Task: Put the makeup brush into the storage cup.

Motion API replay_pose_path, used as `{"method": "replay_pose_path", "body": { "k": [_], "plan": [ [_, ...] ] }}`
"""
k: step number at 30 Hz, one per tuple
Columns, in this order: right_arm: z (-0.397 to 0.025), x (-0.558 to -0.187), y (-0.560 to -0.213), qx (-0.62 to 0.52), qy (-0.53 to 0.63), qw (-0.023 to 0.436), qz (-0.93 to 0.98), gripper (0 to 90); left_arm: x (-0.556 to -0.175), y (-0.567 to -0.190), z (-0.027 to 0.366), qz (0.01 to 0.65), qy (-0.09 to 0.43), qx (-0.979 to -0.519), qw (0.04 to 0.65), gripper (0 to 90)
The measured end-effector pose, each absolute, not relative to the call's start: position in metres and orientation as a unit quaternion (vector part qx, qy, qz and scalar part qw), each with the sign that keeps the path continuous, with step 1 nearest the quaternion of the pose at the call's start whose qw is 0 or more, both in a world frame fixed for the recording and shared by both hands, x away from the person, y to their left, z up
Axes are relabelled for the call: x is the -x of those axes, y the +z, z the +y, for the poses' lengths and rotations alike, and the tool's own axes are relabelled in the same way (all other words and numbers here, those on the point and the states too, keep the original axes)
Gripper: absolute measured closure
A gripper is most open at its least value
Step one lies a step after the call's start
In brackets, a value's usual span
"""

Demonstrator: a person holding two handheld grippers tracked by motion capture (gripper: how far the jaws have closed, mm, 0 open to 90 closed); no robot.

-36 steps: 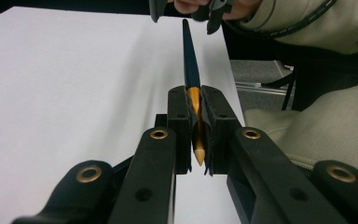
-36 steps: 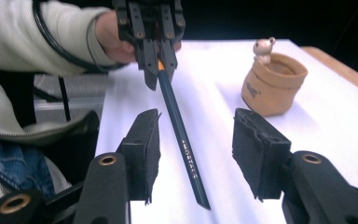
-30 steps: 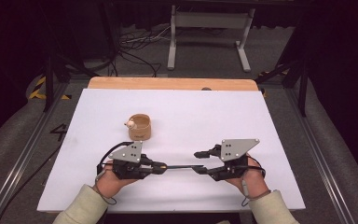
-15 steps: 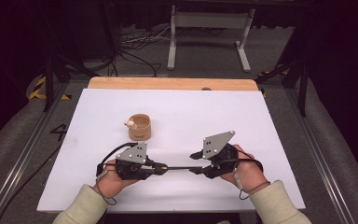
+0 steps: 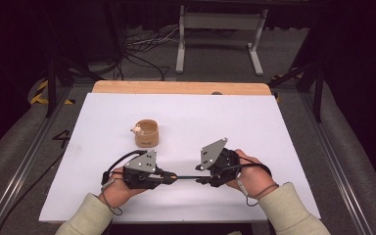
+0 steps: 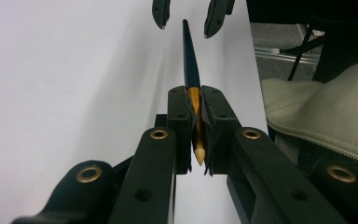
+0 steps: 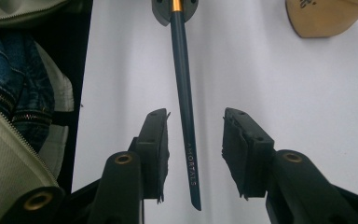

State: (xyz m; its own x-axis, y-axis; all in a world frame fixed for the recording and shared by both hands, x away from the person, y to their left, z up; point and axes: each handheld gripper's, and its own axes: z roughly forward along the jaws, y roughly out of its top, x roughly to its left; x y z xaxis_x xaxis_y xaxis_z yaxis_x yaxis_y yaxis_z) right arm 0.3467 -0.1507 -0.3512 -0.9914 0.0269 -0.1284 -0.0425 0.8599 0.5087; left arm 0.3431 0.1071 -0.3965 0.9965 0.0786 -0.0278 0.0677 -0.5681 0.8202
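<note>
The left gripper's (image 6: 195, 135) jaws are clamped on the orange end of a dark pencil (image 6: 189, 60), held level just above the white worktop (image 5: 254, 122). The right gripper (image 7: 193, 154) has its jaws spread wide, the pencil's far end lying between them, untouched. This looks like a handover or a two-handed grasp; the next move calls for closing squarely on the shaft. A small wooden cup (image 5: 147, 134) stands near.

Wooden cup (image 7: 328, 16) cut off (top edge).
</note>
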Motion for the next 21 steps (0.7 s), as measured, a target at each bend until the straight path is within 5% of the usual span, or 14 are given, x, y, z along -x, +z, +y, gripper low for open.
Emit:
{"method": "replay_pose_path", "body": {
  "k": [21],
  "plan": [
    [-0.134, -0.350, -0.362, 0.022, 0.198, 0.034, 0.979, 76.0, -0.341, -0.397, 0.101, 0.035, 0.007, -0.893, 0.448, 83.7]
  ]
}}
